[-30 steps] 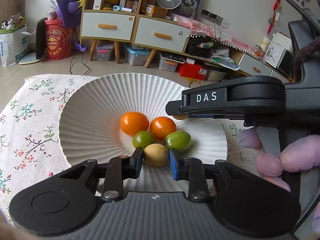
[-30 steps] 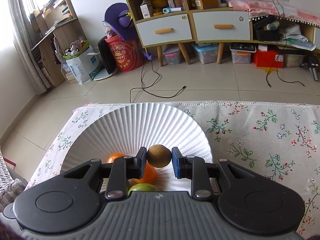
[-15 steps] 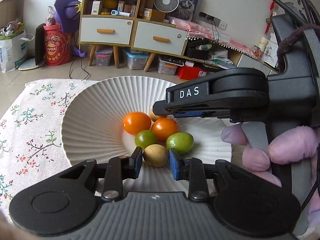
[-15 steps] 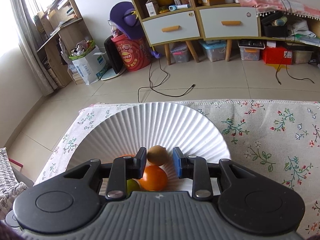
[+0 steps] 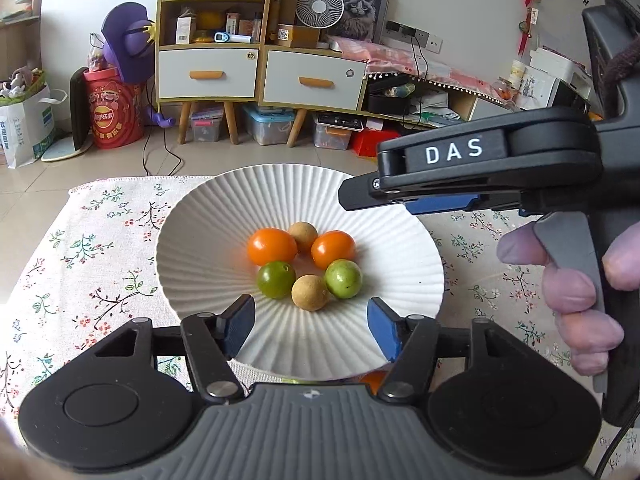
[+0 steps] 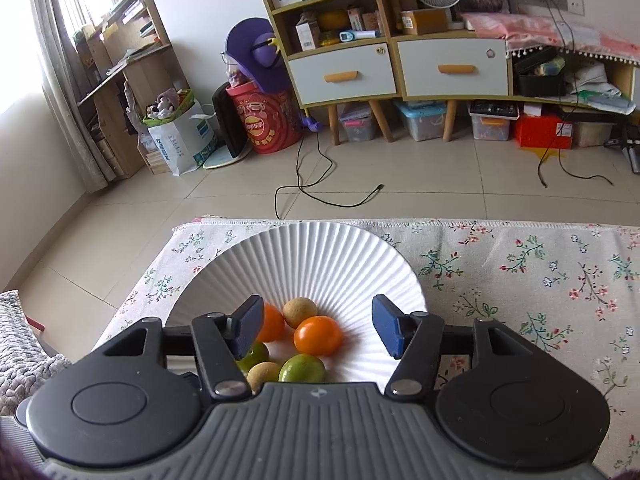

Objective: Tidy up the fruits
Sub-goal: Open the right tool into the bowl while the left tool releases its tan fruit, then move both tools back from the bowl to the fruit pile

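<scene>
Looks like the drop-off step is basically done here. Six small fruits sit clustered in the middle of the white ribbed plate [image 5: 224, 216], which lies on the flowered tablecloth [image 5: 80, 256] toward its far edge: two orange tomatoes [image 5: 272, 246], two green ones [image 5: 276, 279], and two tan round longan-like fruits [image 5: 310, 292].

The left gripper [image 5: 310, 326] is spread wide and empty over the near rim; the right gripper [image 6: 318, 330] is also wide open, nothing between its jaws.

Half a second ago each was pinching a tan fruit; both are now released.

Next move, I'd guess: back off without bumping the pile.
</scene>
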`<move>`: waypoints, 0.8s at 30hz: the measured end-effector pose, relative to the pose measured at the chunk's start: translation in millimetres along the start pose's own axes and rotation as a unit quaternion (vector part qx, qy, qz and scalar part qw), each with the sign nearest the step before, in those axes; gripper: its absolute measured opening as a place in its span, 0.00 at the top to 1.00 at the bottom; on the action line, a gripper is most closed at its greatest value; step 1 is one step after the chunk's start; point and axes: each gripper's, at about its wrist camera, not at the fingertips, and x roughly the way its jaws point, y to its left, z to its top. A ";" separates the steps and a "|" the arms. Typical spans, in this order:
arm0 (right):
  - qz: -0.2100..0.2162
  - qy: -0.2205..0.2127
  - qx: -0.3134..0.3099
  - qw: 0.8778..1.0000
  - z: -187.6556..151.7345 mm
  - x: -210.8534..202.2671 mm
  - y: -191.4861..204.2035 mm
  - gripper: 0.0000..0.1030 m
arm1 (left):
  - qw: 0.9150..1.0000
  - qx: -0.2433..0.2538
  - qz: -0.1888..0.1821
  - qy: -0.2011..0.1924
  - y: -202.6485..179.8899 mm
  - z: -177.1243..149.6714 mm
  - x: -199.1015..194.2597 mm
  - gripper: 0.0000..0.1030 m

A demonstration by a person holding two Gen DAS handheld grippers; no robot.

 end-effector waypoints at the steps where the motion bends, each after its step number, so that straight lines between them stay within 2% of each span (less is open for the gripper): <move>1: -0.002 0.000 -0.003 1.000 -0.9 -3.5 1.5 0.41 | 1.000 0.001 0.001 0.000 -0.1 0.2 -2.1 0.42; 8: -0.018 0.001 -0.023 1.000 -11.9 -28.7 8.0 0.24 | 1.000 -0.005 0.011 -0.007 -1.8 -1.5 -22.6 0.24; 15: -0.032 0.012 -0.037 0.999 -28.5 -45.1 14.3 0.12 | 1.000 -0.010 0.015 -0.009 2.4 -6.6 -39.2 0.13; 24: -0.031 0.013 -0.058 0.998 -46.7 -55.8 19.2 0.06 | 1.000 0.011 0.020 0.003 7.6 -20.0 -49.5 0.07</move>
